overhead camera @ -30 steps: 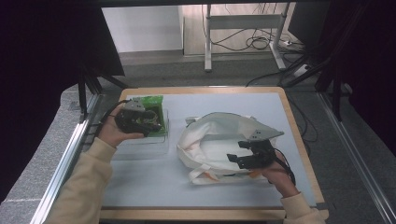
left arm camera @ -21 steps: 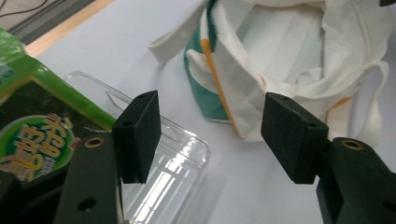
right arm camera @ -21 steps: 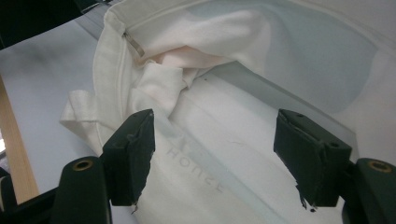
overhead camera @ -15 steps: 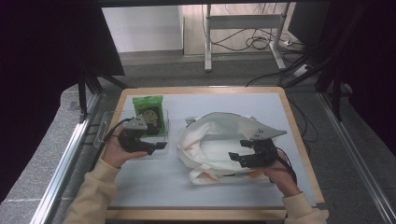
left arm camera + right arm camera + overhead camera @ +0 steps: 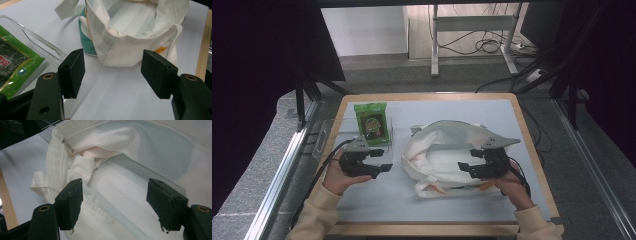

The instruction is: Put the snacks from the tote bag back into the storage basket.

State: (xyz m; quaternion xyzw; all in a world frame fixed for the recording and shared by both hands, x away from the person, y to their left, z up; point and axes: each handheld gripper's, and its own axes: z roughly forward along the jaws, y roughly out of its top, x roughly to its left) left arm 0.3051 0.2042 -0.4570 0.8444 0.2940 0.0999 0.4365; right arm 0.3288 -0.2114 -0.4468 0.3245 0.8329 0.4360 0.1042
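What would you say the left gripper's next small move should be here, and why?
Probably go back to the green packet in the clear tray: the left gripper is open and empty beside the tray, while the right gripper waits open at the white bag.

A table carries a tote bag lying just right of its middle, mouth open. A clear tray sits near the left edge, with a snack packet lying in it. The left gripper hovers between tray and bag, nearer the front edge. The right gripper sits over the bag's front right part.
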